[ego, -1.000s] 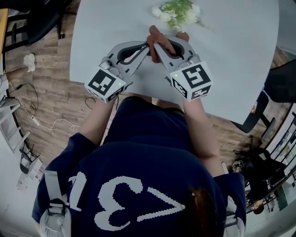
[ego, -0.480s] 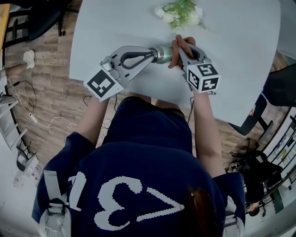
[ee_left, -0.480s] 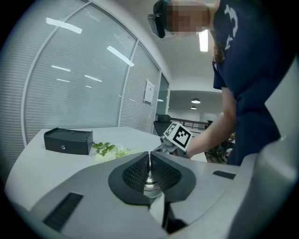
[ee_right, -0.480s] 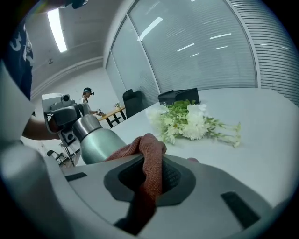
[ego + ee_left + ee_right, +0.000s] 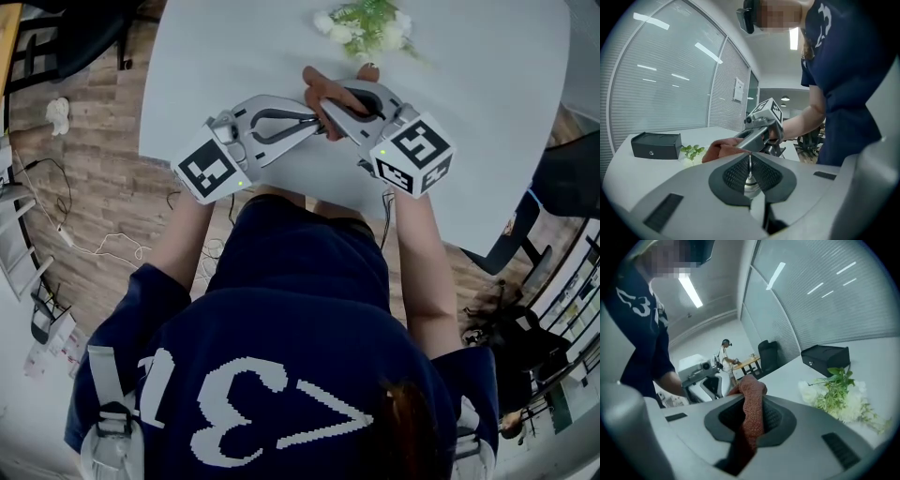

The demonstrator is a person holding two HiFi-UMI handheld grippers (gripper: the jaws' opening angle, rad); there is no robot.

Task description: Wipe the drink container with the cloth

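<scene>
Wiping stage, judging by the pose. Pinching a thin metal part of the drink container (image 5: 750, 185) in the left gripper (image 5: 750, 161), jaws pressed nearly together, over the desk (image 5: 469, 112). Clamping the reddish cloth (image 5: 751, 404) in the right gripper (image 5: 750, 418), at 3 o'clock of the left (container body hidden under cloth). Next: drag cloth along the body, keeping both grips firm.

The pale worktop (image 5: 216, 75) carries 1 bunch of white flowers (image 5: 364, 26) with green leaves, and 1 black box (image 5: 656, 145) near it.
</scene>
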